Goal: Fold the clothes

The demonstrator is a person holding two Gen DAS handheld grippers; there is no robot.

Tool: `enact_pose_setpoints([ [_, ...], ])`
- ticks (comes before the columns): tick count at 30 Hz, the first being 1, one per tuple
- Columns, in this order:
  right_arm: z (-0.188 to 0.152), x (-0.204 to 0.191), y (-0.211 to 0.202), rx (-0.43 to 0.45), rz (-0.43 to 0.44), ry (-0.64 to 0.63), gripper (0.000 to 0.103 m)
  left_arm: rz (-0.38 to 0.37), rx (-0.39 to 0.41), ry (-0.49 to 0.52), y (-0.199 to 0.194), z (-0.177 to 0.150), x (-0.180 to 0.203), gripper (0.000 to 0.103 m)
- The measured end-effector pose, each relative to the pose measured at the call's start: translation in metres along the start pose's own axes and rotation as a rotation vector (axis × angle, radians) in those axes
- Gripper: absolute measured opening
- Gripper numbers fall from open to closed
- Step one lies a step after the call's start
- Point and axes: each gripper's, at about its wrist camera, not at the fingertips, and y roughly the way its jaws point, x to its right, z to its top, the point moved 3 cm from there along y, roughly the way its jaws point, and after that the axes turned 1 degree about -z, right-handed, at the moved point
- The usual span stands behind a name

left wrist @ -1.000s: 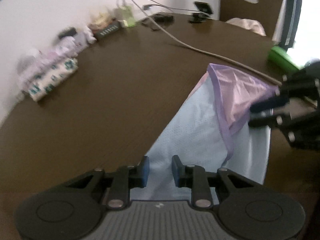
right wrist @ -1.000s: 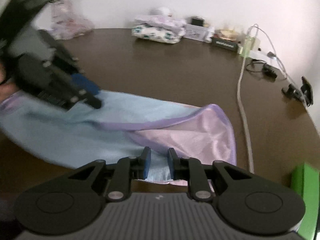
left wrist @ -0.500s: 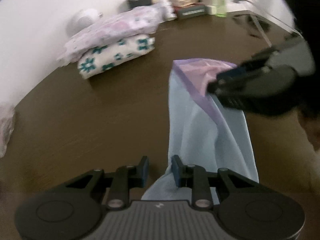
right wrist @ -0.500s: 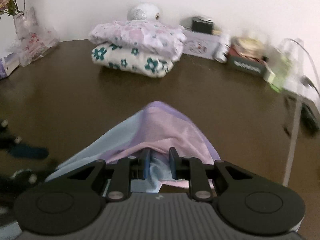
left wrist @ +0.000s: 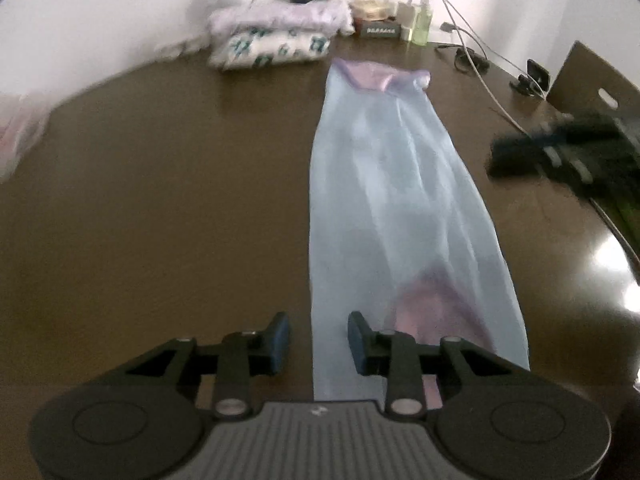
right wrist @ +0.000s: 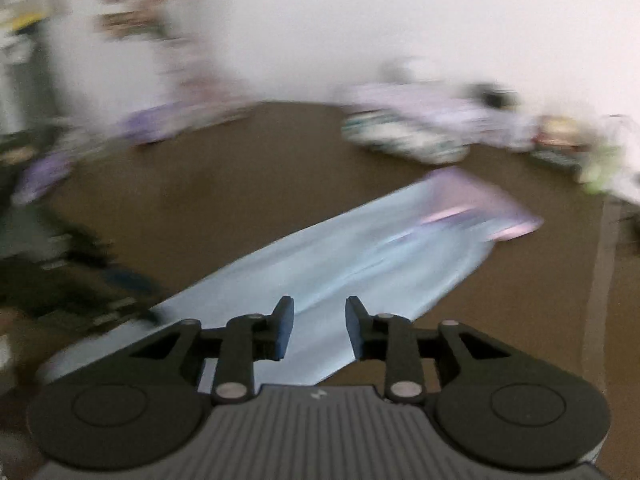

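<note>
- The light blue garment (left wrist: pixel 396 200) lies flat as a long narrow strip on the dark brown table (left wrist: pixel 160 200), running from the bottom centre of the left wrist view up to the upper centre; its far end shows pink fabric with a purple edge.
- The left gripper (left wrist: pixel 319 338) sits at bottom centre, fingers apart and holding nothing, straddling the strip's left edge.
- The right gripper (right wrist: pixel 319 327) also stands parted and empty, over the strip's near end (this view is heavily blurred).
- Folded floral clothes (left wrist: pixel 276 36) are stacked at upper centre, against the wall.
- White cables (left wrist: pixel 476 64) trail across the upper right.
</note>
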Motion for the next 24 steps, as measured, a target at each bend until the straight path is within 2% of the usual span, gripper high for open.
enact_pose_setpoints([
  [3, -0.039, -0.059, -0.024, 0.013, 0.116, -0.072, 0.028, -0.012, 0.038, -0.102, -0.017, -0.028, 0.004, 0.029],
  [4, -0.046, -0.070, -0.021, -0.008, 0.134, -0.097, 0.028, -0.015, 0.051, -0.132, -0.023, -0.038, 0.006, 0.029],
  [7, -0.066, -0.090, -0.013, -0.072, 0.123, -0.176, 0.026, -0.004, 0.080, -0.164, -0.034, -0.055, 0.022, 0.028],
  [8, -0.070, -0.089, -0.018, -0.070, 0.116, -0.190, 0.026, -0.011, 0.092, -0.190, -0.036, -0.059, 0.028, 0.027],
  [11, -0.083, -0.079, -0.038, -0.086, 0.107, -0.210, 0.026, -0.092, 0.111, -0.216, -0.041, -0.069, 0.055, 0.026],
  [14, -0.099, -0.062, -0.059, -0.123, 0.073, -0.191, 0.026, -0.189, 0.093, -0.156, -0.044, -0.075, 0.090, 0.026],
  [17, -0.118, -0.051, -0.084, -0.145, 0.049, -0.183, 0.027, -0.254, 0.085, -0.071, -0.051, -0.084, 0.111, 0.027],
  [19, -0.128, -0.046, -0.100, -0.113, 0.036, -0.195, 0.029, -0.260, 0.123, -0.015, -0.060, -0.089, 0.113, 0.030],
  [20, -0.130, -0.043, -0.111, -0.069, 0.044, -0.198, 0.030, -0.258, 0.141, 0.012, -0.065, -0.091, 0.112, 0.034],
  [21, -0.132, -0.039, -0.120, -0.029, 0.067, -0.201, 0.031, -0.262, 0.160, 0.047, -0.070, -0.093, 0.113, 0.035],
  [23, -0.139, -0.036, -0.137, 0.042, 0.126, -0.226, 0.044, -0.287, 0.210, 0.126, -0.081, -0.098, 0.117, 0.045],
  [24, -0.141, -0.038, -0.139, 0.047, 0.144, -0.247, 0.044, -0.299, 0.232, 0.166, -0.085, -0.101, 0.120, 0.048],
])
